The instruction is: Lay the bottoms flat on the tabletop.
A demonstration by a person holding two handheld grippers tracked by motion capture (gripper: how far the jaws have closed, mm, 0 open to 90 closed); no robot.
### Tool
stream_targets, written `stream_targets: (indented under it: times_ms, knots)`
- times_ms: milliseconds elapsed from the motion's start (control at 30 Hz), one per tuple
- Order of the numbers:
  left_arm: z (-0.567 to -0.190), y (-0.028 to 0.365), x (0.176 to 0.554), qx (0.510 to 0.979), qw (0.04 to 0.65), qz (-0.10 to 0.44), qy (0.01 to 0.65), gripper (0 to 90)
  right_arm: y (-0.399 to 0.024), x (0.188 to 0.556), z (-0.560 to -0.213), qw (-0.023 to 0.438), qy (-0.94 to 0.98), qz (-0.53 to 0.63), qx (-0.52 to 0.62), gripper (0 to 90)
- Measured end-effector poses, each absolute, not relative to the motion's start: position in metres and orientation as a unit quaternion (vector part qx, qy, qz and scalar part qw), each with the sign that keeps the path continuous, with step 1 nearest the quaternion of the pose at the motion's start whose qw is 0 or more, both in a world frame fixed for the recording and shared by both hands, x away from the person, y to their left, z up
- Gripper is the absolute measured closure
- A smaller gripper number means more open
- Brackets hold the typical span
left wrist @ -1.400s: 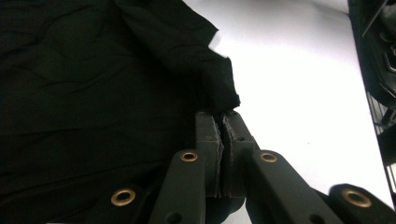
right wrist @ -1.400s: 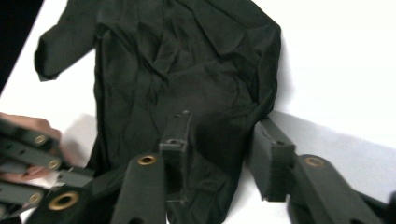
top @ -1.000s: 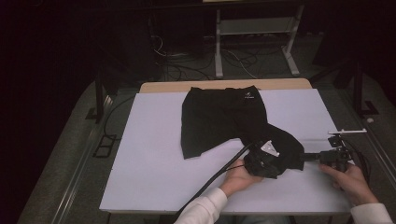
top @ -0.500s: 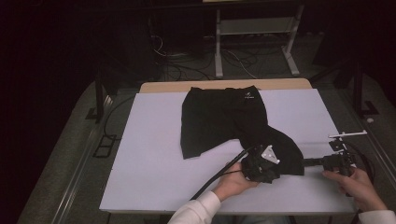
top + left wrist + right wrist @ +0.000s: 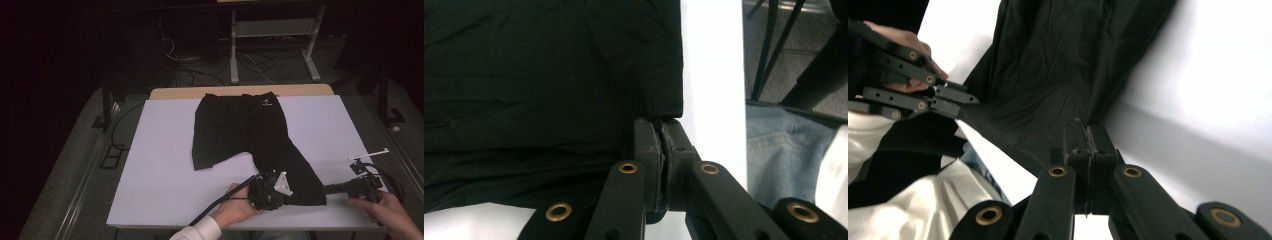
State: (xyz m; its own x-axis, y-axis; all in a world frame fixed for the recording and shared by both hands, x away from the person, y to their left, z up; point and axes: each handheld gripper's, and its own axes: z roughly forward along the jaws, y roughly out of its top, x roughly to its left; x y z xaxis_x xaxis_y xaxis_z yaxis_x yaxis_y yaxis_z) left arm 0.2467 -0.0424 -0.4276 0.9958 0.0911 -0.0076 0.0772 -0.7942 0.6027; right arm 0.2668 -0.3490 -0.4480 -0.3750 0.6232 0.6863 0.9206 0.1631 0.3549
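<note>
A pair of black shorts [image 5: 240,130] lies flat on the white table [image 5: 160,165], waistband at the far side. Its right leg reaches toward the near edge. My left gripper [image 5: 289,199] is shut on the near left corner of that leg's hem, and the left gripper view shows the cloth [image 5: 539,75] pinched between my pads at the gripper's tip [image 5: 660,127]. My right gripper [image 5: 326,190] is shut on the hem's right corner, with the fabric [image 5: 1058,65] running up from its tip [image 5: 1087,131]. The left gripper [image 5: 965,97] shows at the left of the right gripper view.
The near table edge lies just below both hands. A wooden strip [image 5: 240,91] borders the table's far side. A metal stand [image 5: 272,35] and cables are on the floor behind. The person's jeans [image 5: 774,145] show past the table edge.
Both hands have drawn back toward the near edge, the left one also leftward. The shorts' right leg has been pulled out straighter and longer between them.
</note>
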Motion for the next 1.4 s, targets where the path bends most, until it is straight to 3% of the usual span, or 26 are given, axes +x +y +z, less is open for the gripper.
stream_targets:
  times_ms: [1233, 1300, 1400]
  knots:
    - [-0.436, -0.040, 0.222, 0.953, 0.300, -0.007, 0.029, 86.0, -0.347, 0.241, -0.450, 0.207, -0.763, -0.347, -0.505, 88.2]
    - [-0.437, -0.040, 0.223, 0.952, 0.303, -0.012, 0.032, 85.1, -0.347, 0.241, -0.451, 0.207, -0.761, -0.346, -0.509, 87.6]
    - [-0.437, -0.038, 0.224, 0.951, 0.308, -0.015, 0.037, 80.0, -0.346, 0.241, -0.450, 0.184, -0.769, -0.341, -0.509, 78.6]
